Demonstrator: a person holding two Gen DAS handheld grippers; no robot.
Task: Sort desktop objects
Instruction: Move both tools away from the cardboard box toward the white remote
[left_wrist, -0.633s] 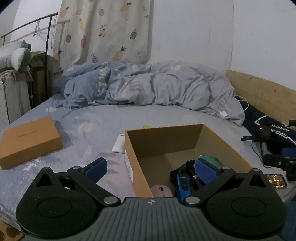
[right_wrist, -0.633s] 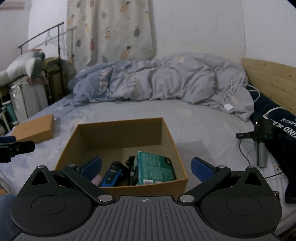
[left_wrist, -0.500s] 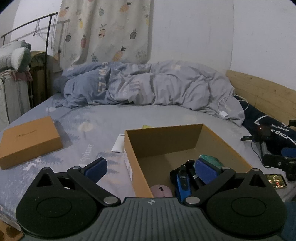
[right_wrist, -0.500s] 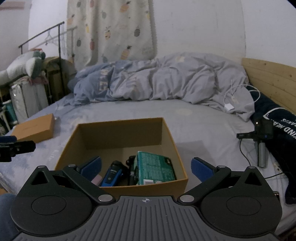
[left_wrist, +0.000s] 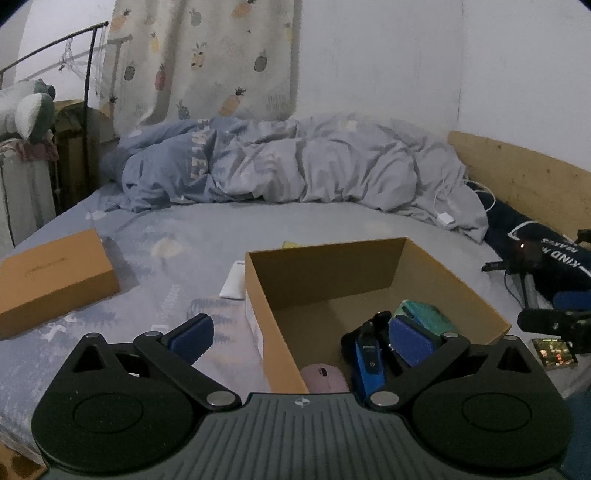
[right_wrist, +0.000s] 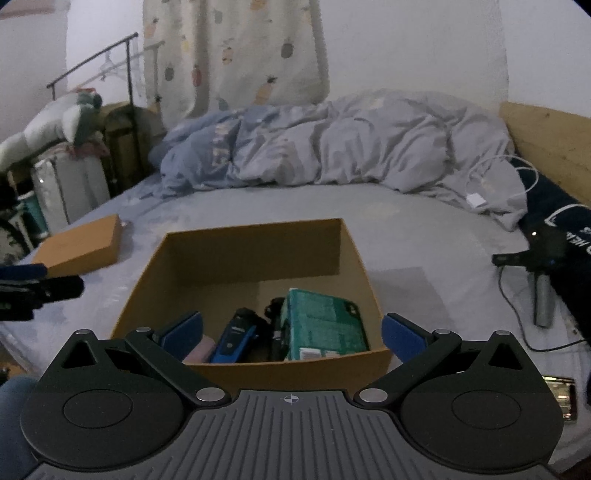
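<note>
Pretty clearly somebody's bedroom at home: a bed (left_wrist: 258, 229) with a rumpled grey-blue duvet (left_wrist: 295, 162) takes up most of the view, there's a wooden headboard (left_wrist: 517, 181) on the right, a pineapple-print curtain (left_wrist: 207, 59) on the back wall, and a metal clothes rail (right_wrist: 110, 55) beside piled-up stuff on the left

The box (right_wrist: 255, 369) sat on the bed (right_wrist: 406, 229); inside lay a packet (right_wrist: 321, 325), a shaver (right_wrist: 232, 338) and, apparently, a mouse (left_wrist: 325, 376). A lid (left_wrist: 51, 273) lay to its left.
</note>
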